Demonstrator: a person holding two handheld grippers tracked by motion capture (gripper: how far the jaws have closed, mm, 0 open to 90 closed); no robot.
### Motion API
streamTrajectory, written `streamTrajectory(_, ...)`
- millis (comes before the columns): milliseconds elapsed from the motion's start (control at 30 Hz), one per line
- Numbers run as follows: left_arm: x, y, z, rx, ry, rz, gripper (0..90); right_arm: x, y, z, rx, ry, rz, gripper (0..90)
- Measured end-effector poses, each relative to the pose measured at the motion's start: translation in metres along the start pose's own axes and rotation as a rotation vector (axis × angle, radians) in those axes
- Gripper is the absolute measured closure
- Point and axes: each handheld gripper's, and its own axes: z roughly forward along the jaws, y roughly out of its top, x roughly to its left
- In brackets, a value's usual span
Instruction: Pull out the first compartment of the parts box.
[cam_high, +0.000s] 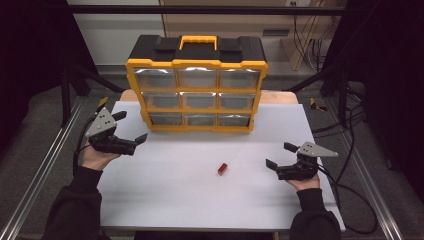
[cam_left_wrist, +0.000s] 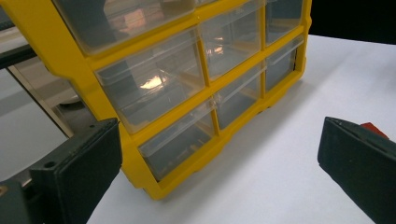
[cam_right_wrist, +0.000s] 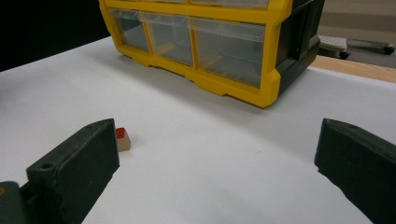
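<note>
A yellow and black drawer cabinet (cam_high: 196, 85) with clear drawers stands at the back of the white table top (cam_high: 200, 200). A small red block (cam_high: 222, 169) lies on the table in front of it. My left gripper (cam_high: 131, 129) is held open at the table's left edge, near the cabinet's lower left corner (cam_left_wrist: 154, 191); the red block (cam_left_wrist: 373, 129) peeks over its right jaw. My right gripper (cam_high: 280, 156) is open at the right, about a hand's width from the block (cam_right_wrist: 123, 138), which shows beside its left jaw. Both hold nothing.
The cabinet (cam_right_wrist: 219, 42) fills the back centre of the table; all its drawers look shut. Metal rails (cam_high: 45, 165) run along both sides of the table. Cables (cam_high: 350, 150) lie on the floor at the right. The table's wooden edge (cam_right_wrist: 359, 67) shows behind the cabinet.
</note>
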Motion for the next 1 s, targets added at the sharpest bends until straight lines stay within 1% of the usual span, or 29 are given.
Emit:
streamTrajectory(100,0.000,0.006,0.001,0.003,0.005,0.020,0.0,0.000,0.000,0.000,0.003,0.001,0.001,0.3)
streamTrajectory(200,0.000,0.008,0.001,0.003,0.008,0.031,0.0,0.000,0.000,0.000,0.003,0.000,0.001,0.3)
streamTrajectory(300,0.002,0.014,0.003,0.012,0.015,0.056,0.0,0.000,0.000,0.001,0.002,0.000,0.000,0.3)
streamTrajectory(333,0.002,0.014,0.003,0.012,0.015,0.056,0.0,0.000,0.000,0.001,0.002,0.000,0.000,0.3)
streamTrajectory(367,0.002,0.017,0.004,0.017,0.022,0.068,0.0,0.000,-0.001,0.001,0.005,0.002,-0.001,0.3)
streamTrajectory(400,0.002,0.017,0.004,0.017,0.022,0.068,0.0,0.000,-0.001,0.001,0.006,0.002,0.000,0.3)
streamTrajectory(433,0.003,0.019,0.004,0.023,0.025,0.083,0.0,0.000,-0.001,0.001,0.005,0.002,0.000,0.3)
streamTrajectory(467,0.003,0.019,0.004,0.023,0.025,0.083,0.0,0.000,-0.001,0.001,0.004,0.002,0.000,0.3)
streamTrajectory(533,0.004,0.022,0.005,0.025,0.032,0.102,0.0,0.000,-0.001,0.001,0.004,0.003,0.001,0.3)
streamTrajectory(567,0.004,0.025,0.005,0.028,0.036,0.118,0.0,0.000,-0.001,0.001,0.003,0.003,0.001,0.3)
streamTrajectory(600,0.004,0.025,0.005,0.028,0.036,0.118,0.0,0.000,-0.001,0.001,0.003,0.003,0.001,0.3)
streamTrajectory(733,0.005,0.031,0.005,0.027,0.046,0.152,0.0,0.000,-0.001,0.001,0.004,0.002,-0.001,0.3)
streamTrajectory(800,0.005,0.034,0.006,0.030,0.046,0.162,0.0,0.000,-0.001,0.001,0.005,0.002,-0.001,0.3)
streamTrajectory(900,0.006,0.038,0.007,0.038,0.057,0.191,0.0,0.000,-0.001,0.001,0.006,0.002,-0.001,0.3)
streamTrajectory(1000,0.008,0.042,0.007,0.035,0.065,0.206,0.0,0.000,-0.001,0.001,0.005,0.001,-0.003,0.3)
